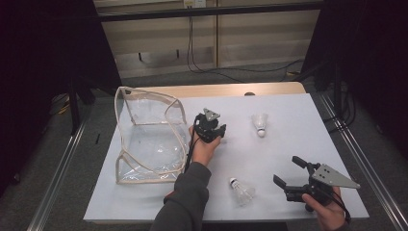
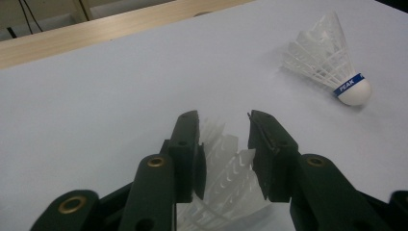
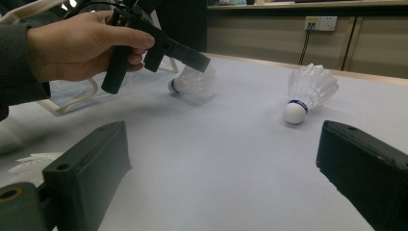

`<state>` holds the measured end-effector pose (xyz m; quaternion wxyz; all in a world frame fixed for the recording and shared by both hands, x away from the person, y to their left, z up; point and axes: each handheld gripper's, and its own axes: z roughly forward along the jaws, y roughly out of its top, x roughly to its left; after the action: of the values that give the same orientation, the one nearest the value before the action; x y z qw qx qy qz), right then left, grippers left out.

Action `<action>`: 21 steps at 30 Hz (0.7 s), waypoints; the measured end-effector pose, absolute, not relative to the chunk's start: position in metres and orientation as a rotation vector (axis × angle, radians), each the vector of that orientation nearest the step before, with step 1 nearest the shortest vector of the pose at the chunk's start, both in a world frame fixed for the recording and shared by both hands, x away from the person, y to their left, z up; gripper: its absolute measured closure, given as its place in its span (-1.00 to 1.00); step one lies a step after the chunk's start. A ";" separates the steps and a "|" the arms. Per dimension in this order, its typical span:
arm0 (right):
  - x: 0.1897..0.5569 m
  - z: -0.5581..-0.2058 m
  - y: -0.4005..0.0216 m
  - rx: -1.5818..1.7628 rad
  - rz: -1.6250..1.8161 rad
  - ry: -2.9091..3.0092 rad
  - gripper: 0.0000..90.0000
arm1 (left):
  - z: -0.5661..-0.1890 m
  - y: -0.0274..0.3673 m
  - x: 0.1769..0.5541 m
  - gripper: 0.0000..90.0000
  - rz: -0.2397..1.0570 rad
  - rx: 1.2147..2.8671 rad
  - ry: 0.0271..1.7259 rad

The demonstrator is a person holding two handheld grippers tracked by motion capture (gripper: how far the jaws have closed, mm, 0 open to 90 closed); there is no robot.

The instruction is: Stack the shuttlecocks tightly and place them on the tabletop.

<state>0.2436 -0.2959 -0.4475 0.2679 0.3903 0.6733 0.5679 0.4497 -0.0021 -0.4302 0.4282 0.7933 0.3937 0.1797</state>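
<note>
The left tool [image 2: 223,144] stands narrowly parted around a shuttlecock [image 2: 226,185] lying on the counter [image 1: 298,144], feathers toward the far side, pads apparently clear of it. The clear bag [image 1: 146,134] lies just left. The right tool [image 1: 293,174] gapes wide, empty.

White shuttlecock [image 2: 332,65] with a blue band lettered in white, further white shuttlecocks [image 1: 242,190] [image 3: 190,82], black left gripper [image 1: 210,126] and right gripper [image 1: 298,179], pale grey worktop [image 1: 288,125] edged in light wood, clear bag [image 1: 146,137] with cream trim.
</note>
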 end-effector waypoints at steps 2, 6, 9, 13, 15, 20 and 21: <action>0.244 -0.448 -0.296 1.055 1.531 1.819 -0.92 | -0.430 -0.002 0.450 0.41 0.447 1.985 0.985; 0.244 -0.448 -0.296 1.053 1.533 1.817 -0.92 | -0.430 -0.002 0.450 0.35 0.438 1.997 0.984; 0.244 -0.448 -0.296 1.053 1.531 1.818 -0.92 | -0.431 -0.002 0.450 0.33 0.435 1.987 1.001; 0.243 -0.447 -0.296 1.054 1.532 1.816 -0.92 | -0.430 -0.002 0.450 0.29 0.442 1.995 0.994; 0.244 -0.448 -0.296 1.054 1.530 1.818 -0.92 | -0.429 -0.002 0.449 0.26 0.438 1.988 1.001; 0.243 -0.447 -0.296 1.054 1.532 1.817 -0.92 | -0.429 -0.002 0.448 0.24 0.417 1.999 1.012; 0.243 -0.447 -0.296 1.054 1.532 1.816 -0.92 | -0.429 -0.003 0.448 0.23 0.410 1.987 1.024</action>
<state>0.2434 -0.2958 -0.4474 0.2678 0.3907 0.6730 0.5680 0.4481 -0.0027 -0.4286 0.4208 0.7931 0.4087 0.1637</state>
